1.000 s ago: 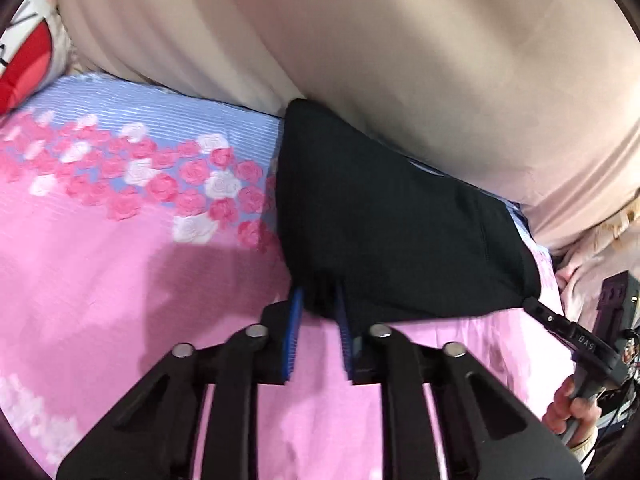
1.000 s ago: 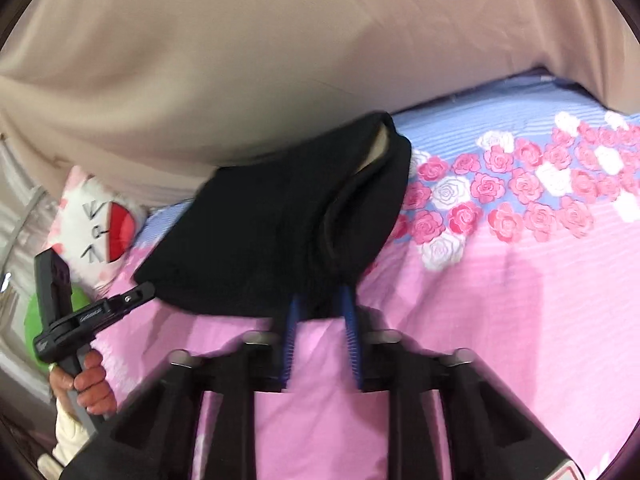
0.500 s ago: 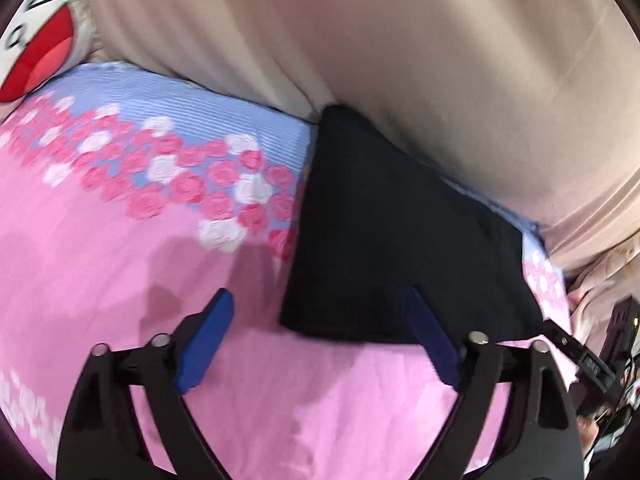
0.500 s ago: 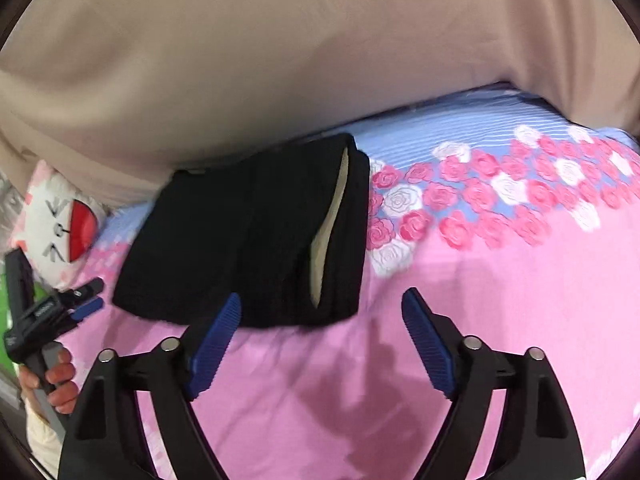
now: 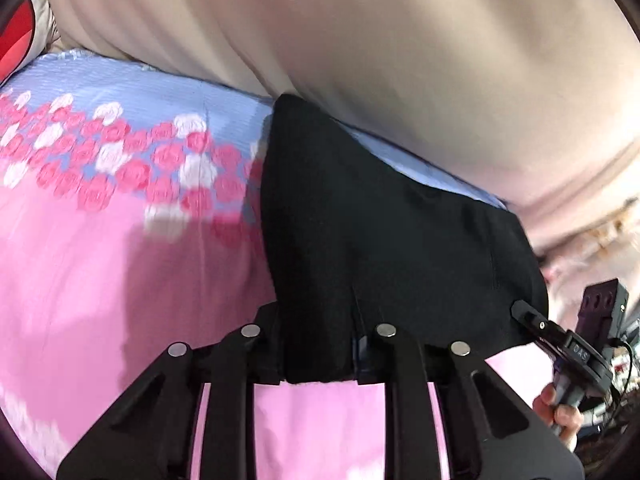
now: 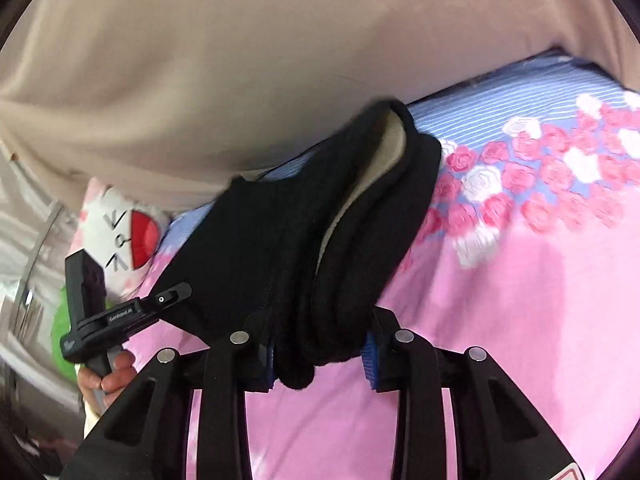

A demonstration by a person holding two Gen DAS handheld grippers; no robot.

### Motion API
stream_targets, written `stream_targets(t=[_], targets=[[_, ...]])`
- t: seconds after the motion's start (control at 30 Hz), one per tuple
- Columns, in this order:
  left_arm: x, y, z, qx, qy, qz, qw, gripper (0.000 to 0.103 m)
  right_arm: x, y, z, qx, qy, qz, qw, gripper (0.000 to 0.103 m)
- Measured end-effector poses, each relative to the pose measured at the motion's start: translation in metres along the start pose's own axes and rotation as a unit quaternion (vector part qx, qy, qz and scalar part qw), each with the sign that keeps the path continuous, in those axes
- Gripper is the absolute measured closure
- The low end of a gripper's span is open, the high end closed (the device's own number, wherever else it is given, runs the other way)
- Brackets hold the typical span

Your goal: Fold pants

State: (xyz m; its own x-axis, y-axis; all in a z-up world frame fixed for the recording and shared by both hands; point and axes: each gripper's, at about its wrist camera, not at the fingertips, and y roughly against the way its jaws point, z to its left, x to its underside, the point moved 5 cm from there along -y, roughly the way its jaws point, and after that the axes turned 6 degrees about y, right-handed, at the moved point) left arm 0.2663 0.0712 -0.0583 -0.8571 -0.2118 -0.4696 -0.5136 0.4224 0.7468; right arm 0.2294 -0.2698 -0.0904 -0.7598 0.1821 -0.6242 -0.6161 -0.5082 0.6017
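- Left hand-held gripper [image 5: 320, 354] sits at the bottom centre of the left wrist view, its jaws closing on the near edge of the black pants [image 5: 384, 240]; the cloth fills the gap between the blue pads and they press on it.
- Right hand-held gripper [image 6: 320, 354] sits at the bottom centre of the right wrist view, its jaws closing too, with a thick bunched roll of the pants [image 6: 320, 240] between its blue pads [image 6: 370, 364]; the roll touches the left pad, and the right pad shows a sliver clear of the cloth.
- Folded into a dark slab, the pants lie on the bed [image 5: 100, 280] and run from the grippers up towards the centre of each frame; a pale lining shows in the open fold in the right wrist view.
- Pink sheet with a band of roses and a blue striped strip covers the bed; beige fabric [image 5: 400, 60] fills the upper part of both views.
- Each gripper appears in the other's view, at the lower right of the left view and the lower left of the right view, each with fingers of a hand [image 6: 108, 376] wrapped on its handle.
- White cushion [image 6: 116, 232] with a red patch lies at the left edge of the right wrist view.
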Motion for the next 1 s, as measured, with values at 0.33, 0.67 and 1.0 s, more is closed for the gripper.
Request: stream_targets(t=[0.33,0.67,1.0], targets=[[0.067,0.049,-0.002,-0.120,-0.054,-0.088,0.9874,0.063,0.067,0.052,-0.012,0.138,0.007,-0.047,0.989,0.059],[0.073,0.010,-0.003,-0.196,-0.105,-0.098,0.9700,0.051,0.060,-0.002,0.020,0.211,0.135,-0.024,0.968,0.103],[0.085,0.034,0.003,-0.208,-0.103,-0.138,0.9629,0.039,0.080,0.048,0.022,0.190,0.072,-0.036,0.979,0.079]])
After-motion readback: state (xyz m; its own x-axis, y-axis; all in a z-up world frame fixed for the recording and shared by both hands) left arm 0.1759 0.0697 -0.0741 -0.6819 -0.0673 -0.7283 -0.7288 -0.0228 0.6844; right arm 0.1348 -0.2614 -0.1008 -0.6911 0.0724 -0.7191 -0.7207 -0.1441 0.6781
